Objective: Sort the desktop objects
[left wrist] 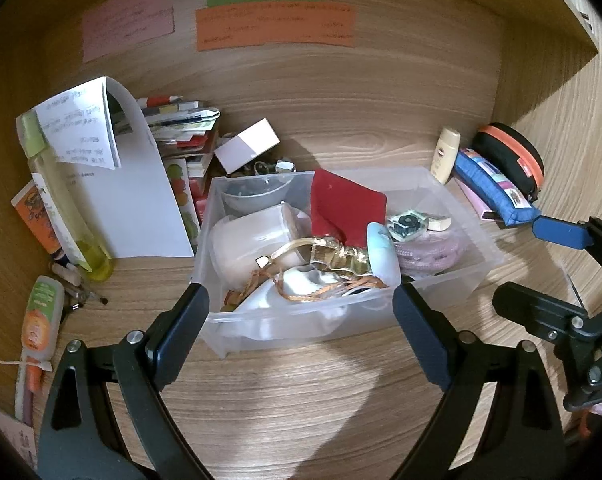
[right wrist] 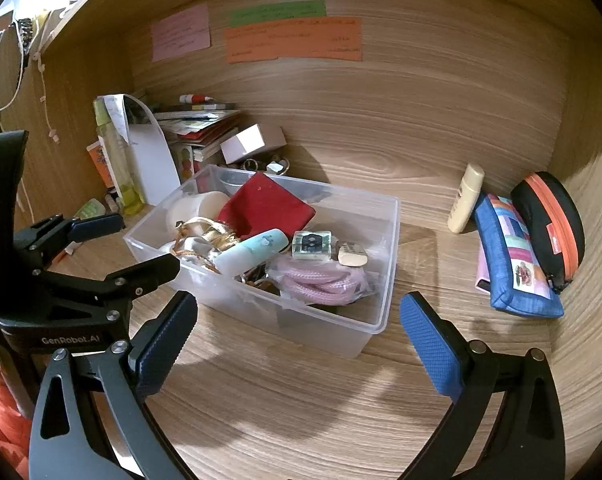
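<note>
Left wrist cam looks down-forward, close over the clear plastic bin of clutter (left wrist: 341, 320), facing the wooden back wall (left wrist: 341, 92). Right wrist cam sits further right, slightly back — both share bin (right wrist: 381, 300), wall notes, blue patchwork pouch (right wrist: 509, 256).

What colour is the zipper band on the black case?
Orange, on the black case; clearest in the right wrist view.

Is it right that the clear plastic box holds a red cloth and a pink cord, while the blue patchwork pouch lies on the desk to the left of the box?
Not quite. The clear plastic box does hold the red cloth and the pink cord, but the blue patchwork pouch lies on the desk to the right of the box, not the left. The right wrist view shows this.
</note>
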The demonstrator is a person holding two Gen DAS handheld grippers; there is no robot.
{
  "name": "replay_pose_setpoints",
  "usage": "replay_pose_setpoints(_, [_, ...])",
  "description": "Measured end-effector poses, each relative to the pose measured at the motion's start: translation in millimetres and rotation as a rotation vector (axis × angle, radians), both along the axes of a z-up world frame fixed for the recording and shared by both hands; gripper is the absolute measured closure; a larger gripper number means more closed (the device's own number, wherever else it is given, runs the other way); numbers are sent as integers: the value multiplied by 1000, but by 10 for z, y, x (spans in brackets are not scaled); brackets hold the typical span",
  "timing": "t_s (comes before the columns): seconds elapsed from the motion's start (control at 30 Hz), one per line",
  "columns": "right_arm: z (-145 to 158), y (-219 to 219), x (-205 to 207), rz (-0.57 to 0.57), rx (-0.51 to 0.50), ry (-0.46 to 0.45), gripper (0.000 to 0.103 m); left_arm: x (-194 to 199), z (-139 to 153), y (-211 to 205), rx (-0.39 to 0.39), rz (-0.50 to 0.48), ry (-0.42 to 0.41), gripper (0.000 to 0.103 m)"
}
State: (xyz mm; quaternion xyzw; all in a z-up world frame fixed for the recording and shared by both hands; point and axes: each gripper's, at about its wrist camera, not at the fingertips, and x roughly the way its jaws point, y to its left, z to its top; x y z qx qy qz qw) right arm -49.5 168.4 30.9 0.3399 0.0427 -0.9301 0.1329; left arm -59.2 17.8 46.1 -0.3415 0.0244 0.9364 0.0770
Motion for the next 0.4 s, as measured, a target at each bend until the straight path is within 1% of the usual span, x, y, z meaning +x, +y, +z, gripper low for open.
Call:
replay_pose_setpoints(0.13, [-8, -12, -12, 3, 4, -4, 2, 2, 3, 14, -13, 9, 12, 9])
replay_pose_setpoints(0.27, [-14, -9, -16, 6, 4, -7, 2, 2, 13, 21, -38, 32, 47, 9])
replay_pose_setpoints(0.3, [-17, -8, -16, 5, 5, -7, 2, 2, 12, 28, -43, 32, 49, 9])
replay_pose_setpoints(0.4, [-21, 4, -23, 8, 4, -10, 2, -20, 2, 18, -24, 21, 27, 9])
